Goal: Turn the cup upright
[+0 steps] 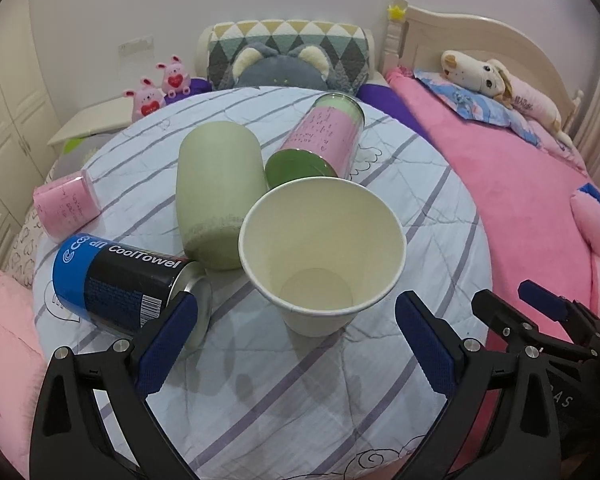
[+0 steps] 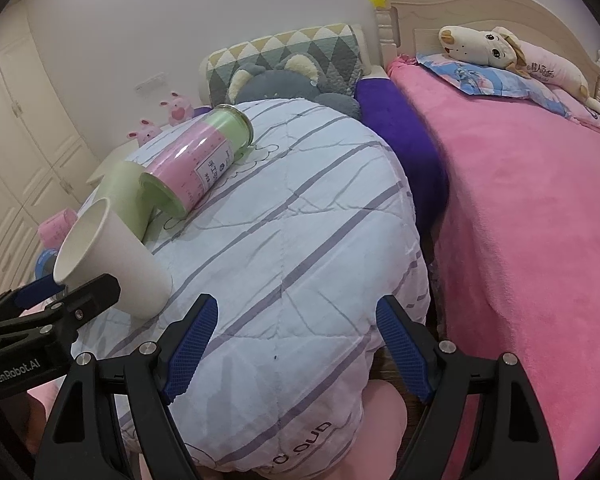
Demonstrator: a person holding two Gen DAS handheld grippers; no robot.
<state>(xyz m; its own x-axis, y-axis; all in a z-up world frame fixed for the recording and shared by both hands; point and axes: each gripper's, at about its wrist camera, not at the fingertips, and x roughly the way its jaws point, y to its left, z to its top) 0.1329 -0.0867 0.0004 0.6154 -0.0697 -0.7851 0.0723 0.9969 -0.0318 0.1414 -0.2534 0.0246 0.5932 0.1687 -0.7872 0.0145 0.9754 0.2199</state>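
On the striped quilt (image 1: 340, 400) over a bed, pink blanket (image 2: 520, 200) alongside, pale wardrobes beyond. Paper cup (image 1: 320, 252) stands mouth up, axis near vertical, leaning slightly, touching the toppled green tumbler (image 1: 216, 184). Left tongs (image 1: 296, 336) spread wide before it, empty; right tongs (image 2: 296, 344) likewise agape.

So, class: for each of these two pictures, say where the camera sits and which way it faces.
Left wrist: behind the left claw, facing the headboard; open fingers flank the paper cup; right claw at right.
Right wrist: behind the right claw, open over the striped quilt; left claw at left.
Shared: cup, quilt, pink-labelled jar.
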